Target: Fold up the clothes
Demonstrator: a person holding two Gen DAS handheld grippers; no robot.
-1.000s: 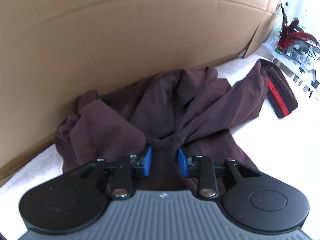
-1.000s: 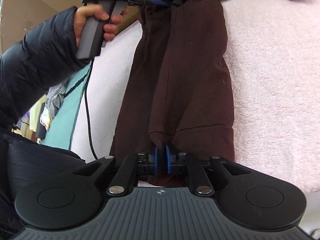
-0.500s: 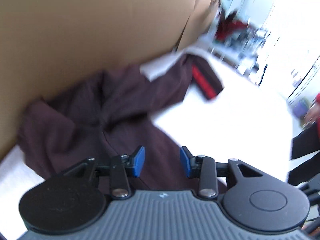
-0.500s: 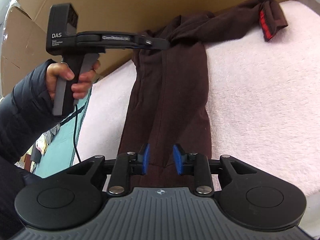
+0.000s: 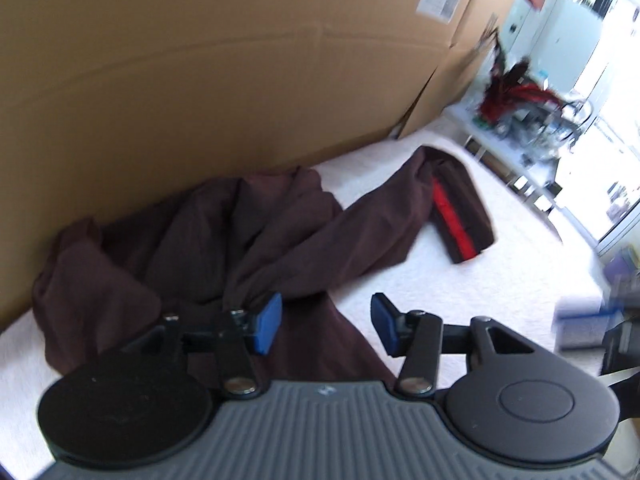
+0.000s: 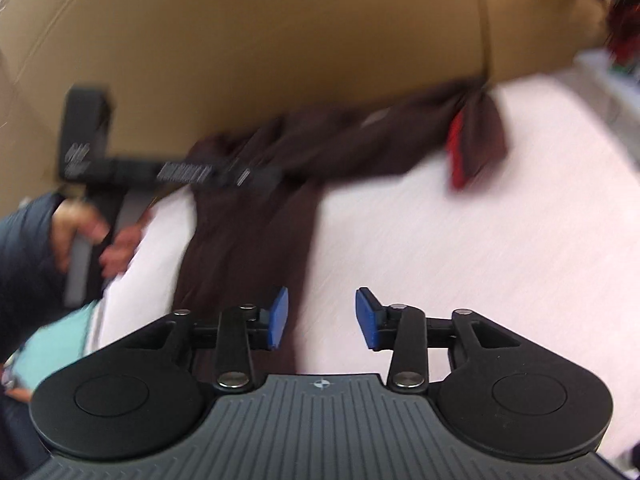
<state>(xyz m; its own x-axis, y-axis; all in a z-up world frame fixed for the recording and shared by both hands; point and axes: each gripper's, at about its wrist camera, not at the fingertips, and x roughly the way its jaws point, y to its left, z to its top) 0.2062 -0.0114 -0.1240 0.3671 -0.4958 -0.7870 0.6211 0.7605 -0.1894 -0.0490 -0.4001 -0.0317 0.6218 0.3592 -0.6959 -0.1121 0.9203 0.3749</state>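
Note:
A dark maroon garment (image 5: 224,240) lies bunched on the white fleece surface (image 5: 460,292) against a cardboard wall. One sleeve stretches right and ends in a cuff with a red stripe (image 5: 454,220). My left gripper (image 5: 325,326) is open and empty just above the garment's near strip. In the right wrist view the garment (image 6: 256,240) runs from the wall toward me, its red-striped cuff (image 6: 472,148) at the upper right. My right gripper (image 6: 321,318) is open and empty over the fleece beside the garment's near end. The left gripper tool (image 6: 168,172) shows blurred at the left.
A big cardboard wall (image 5: 240,60) bounds the far side. A cluttered white table with red feathers (image 5: 516,96) stands at the far right. A teal cloth (image 6: 52,344) lies at the left edge, by the person's dark-sleeved hand (image 6: 80,232).
Both grippers have opened and let go of the garment. Both have pulled back and swung right; the garment's near strip now lies flat on the fleece.

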